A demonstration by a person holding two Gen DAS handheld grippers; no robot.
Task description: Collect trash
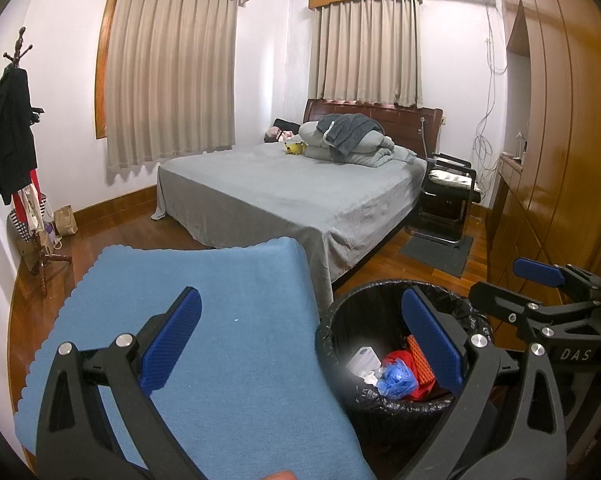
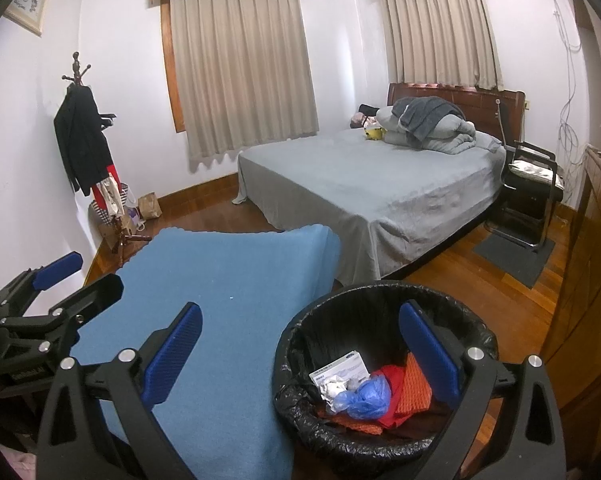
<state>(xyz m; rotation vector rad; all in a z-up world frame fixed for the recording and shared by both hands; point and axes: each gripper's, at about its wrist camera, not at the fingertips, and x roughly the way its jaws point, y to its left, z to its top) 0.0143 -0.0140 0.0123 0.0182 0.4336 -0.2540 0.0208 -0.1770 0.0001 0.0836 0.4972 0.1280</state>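
A round bin (image 1: pixel 364 312) (image 2: pixel 348 320) with a black liner stands on the wood floor beside a table under a blue cloth (image 1: pixel 220 300) (image 2: pixel 240 280). Inside lie a white box (image 1: pixel 364 360) (image 2: pixel 340 368), a blue plastic bag (image 1: pixel 396 378) (image 2: pixel 368 396) and red and orange wrappers (image 2: pixel 414 388). My left gripper (image 1: pixel 302 344) (image 2: pixel 98 270) hangs open and empty over the cloth's right edge and the bin. My right gripper (image 2: pixel 300 354) (image 1: pixel 500 280) is open too, holds nothing, and hovers above the bin's rim.
A bed (image 1: pixel 300 192) with a grey cover fills the middle of the room. On the left stands a coat rack (image 1: pixel 16 152) with clothes and bags. A black chair (image 1: pixel 448 196), a dark mat (image 1: pixel 440 252) and a wooden wardrobe (image 1: pixel 560 160) are on the right.
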